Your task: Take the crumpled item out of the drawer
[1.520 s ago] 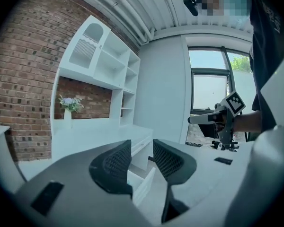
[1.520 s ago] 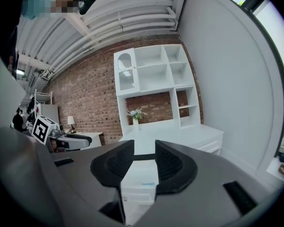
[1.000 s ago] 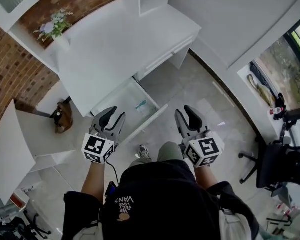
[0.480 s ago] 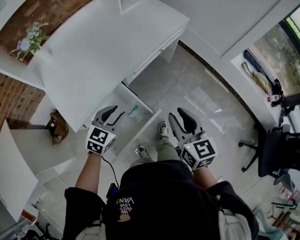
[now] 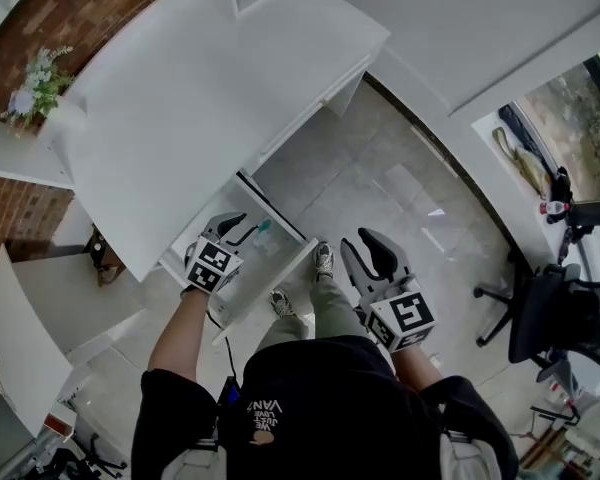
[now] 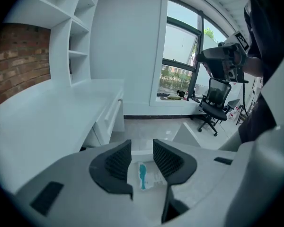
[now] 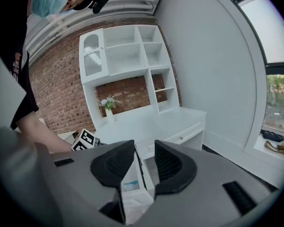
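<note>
An open white drawer [image 5: 272, 272] juts from the white desk [image 5: 200, 98]. A crumpled clear wrapper with a teal mark [image 5: 261, 230] lies on the drawer's floor. My left gripper [image 5: 238, 226] hangs over the drawer, open, just left of the wrapper. In the left gripper view the wrapper [image 6: 143, 175] shows between and beyond the open jaws of the left gripper [image 6: 142, 148], not touched. My right gripper [image 5: 363, 245] is open and empty over the floor, right of the drawer. The right gripper [image 7: 144, 148] looks toward the drawer [image 7: 132, 200] and the wrapper [image 7: 128, 185].
A closed drawer [image 5: 315, 93] sits farther along the desk. A flower vase [image 5: 35, 83] stands at the desk's far left. An office chair [image 5: 550, 313] is at the right. A white cabinet door [image 5: 20, 318] stands open at the left. The person's shoes [image 5: 323, 260] are beside the drawer front.
My left gripper has moved forward from in front of the drawer to over its inside, close to the wrapper. The right gripper has stayed about where it was, still open.
</note>
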Demonstrator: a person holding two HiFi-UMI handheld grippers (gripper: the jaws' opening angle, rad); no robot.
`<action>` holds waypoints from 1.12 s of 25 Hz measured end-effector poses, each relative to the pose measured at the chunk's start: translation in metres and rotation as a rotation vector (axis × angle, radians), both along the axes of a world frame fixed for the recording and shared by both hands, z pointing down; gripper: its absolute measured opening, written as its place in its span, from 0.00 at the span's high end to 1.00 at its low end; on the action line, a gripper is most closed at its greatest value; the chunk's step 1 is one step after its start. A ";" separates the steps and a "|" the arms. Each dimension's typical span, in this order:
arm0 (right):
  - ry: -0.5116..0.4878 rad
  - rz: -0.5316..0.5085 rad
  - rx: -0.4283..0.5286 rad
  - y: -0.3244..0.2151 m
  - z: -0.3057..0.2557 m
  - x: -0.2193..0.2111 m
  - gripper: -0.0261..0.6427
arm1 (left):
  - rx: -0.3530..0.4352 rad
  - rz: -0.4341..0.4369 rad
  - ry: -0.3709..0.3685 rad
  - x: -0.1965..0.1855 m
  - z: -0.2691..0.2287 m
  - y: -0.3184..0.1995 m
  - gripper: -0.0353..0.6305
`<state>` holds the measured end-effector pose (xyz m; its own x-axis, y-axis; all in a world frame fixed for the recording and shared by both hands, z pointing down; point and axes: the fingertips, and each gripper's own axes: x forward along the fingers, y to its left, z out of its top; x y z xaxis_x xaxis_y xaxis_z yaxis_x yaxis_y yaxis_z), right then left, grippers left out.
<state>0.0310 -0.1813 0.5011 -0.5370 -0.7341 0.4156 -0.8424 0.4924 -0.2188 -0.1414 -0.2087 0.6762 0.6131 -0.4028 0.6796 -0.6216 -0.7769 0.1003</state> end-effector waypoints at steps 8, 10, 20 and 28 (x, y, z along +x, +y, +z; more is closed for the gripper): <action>-0.006 -0.020 -0.057 -0.022 0.031 0.010 0.79 | -0.122 0.062 -0.086 0.010 0.072 -0.013 0.75; -0.006 -0.030 -0.073 -0.024 0.039 0.011 0.79 | -0.154 0.072 -0.109 0.013 0.090 -0.014 0.75; 0.010 -0.078 -0.156 -0.034 0.071 0.007 0.79 | -0.270 0.107 -0.168 0.020 0.163 -0.011 0.75; -0.044 -0.109 -0.133 -0.037 0.083 -0.003 0.79 | -0.363 0.074 -0.203 0.020 0.191 -0.013 0.75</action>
<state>0.0283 -0.2179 0.5845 -0.6303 -0.6101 0.4801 -0.7737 0.5448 -0.3234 -0.1214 -0.2215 0.8674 0.4706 -0.0751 0.8792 -0.6007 -0.7571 0.2569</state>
